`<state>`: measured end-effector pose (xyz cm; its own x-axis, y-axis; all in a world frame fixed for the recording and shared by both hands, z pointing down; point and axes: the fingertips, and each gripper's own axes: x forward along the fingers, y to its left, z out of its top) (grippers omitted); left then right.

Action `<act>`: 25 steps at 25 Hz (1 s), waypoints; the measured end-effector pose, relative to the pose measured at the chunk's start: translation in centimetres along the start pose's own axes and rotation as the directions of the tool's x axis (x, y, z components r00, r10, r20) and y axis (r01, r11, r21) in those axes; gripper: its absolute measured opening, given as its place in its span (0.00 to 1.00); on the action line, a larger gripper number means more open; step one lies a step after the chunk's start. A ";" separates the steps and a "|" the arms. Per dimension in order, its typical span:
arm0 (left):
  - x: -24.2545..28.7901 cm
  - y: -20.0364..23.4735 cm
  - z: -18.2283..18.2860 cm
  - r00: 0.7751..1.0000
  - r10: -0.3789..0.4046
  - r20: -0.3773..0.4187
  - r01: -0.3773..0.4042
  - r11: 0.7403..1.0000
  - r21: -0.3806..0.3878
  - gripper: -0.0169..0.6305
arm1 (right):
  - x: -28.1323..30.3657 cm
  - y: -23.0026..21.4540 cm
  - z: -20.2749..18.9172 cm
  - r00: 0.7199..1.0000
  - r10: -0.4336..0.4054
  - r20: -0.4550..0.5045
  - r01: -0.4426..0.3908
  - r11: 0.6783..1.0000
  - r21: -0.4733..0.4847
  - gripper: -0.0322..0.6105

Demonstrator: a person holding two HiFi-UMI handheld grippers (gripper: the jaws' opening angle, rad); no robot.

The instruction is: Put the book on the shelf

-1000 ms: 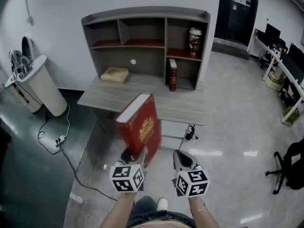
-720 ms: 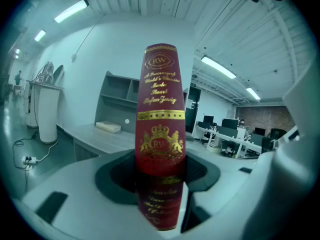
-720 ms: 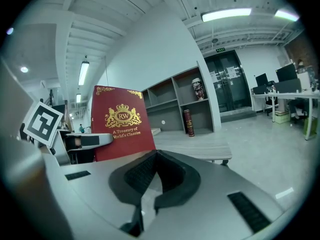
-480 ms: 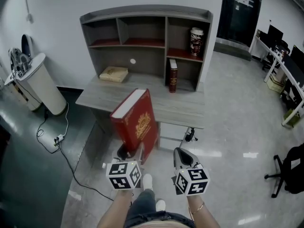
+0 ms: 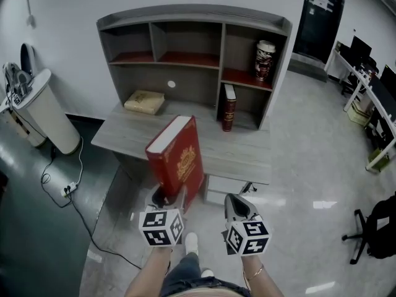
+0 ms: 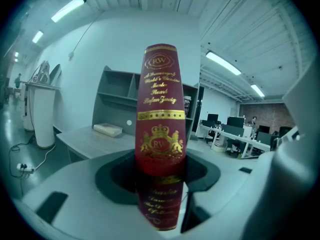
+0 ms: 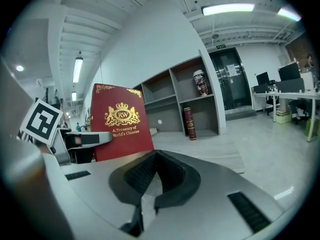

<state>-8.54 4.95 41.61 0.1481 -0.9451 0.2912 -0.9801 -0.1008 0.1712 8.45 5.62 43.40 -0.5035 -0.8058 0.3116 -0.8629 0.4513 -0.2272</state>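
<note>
Grey left gripper (image 5: pixel 172 199): in front of the shelf unit (image 5: pixel 192 16), jaws spread wide and clamped on the lower end of the red book (image 5: pixel 178 158).
Red book: upright with a slight tilt, in the air in front of the shelf unit and apart from it; gold crest on the cover.
Right gripper (image 5: pixel 237 205): in front of the shelf unit's right half, jaws together with nothing between them.
Desk top (image 5: pixel 238 150): grey wood, at the foot of the shelf unit.
Small red book (image 5: pixel 229 107): upright in the shelf unit's lower right compartment.
Patterned can (image 5: pixel 265 60): upright in the shelf unit's upper right compartment.
Tan book (image 5: pixel 144 101): flat under the shelf unit's left half.
White bin (image 5: pixel 46 107): well left of the shelf unit.
</note>
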 end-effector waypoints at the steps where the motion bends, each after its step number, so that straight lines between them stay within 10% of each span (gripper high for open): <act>1: 0.9 0.4 0.2 1.000 -0.002 -0.005 0.002 1.000 0.003 0.39 | 0.9 -0.1 0.3 1.000 -0.002 -0.001 0.002 1.000 0.002 0.06; 25: 14.6 8.3 3.8 0.998 -0.060 -0.034 0.059 0.998 -0.035 0.39 | 14.9 -0.8 3.8 0.995 -0.090 -0.054 0.091 0.996 0.012 0.06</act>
<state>-15.01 -10.83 43.74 0.2112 -0.9262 0.3124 -0.9644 -0.1455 0.2207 1.76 -8.22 44.69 -0.4255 -0.8214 0.3798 -0.9045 0.3719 -0.2089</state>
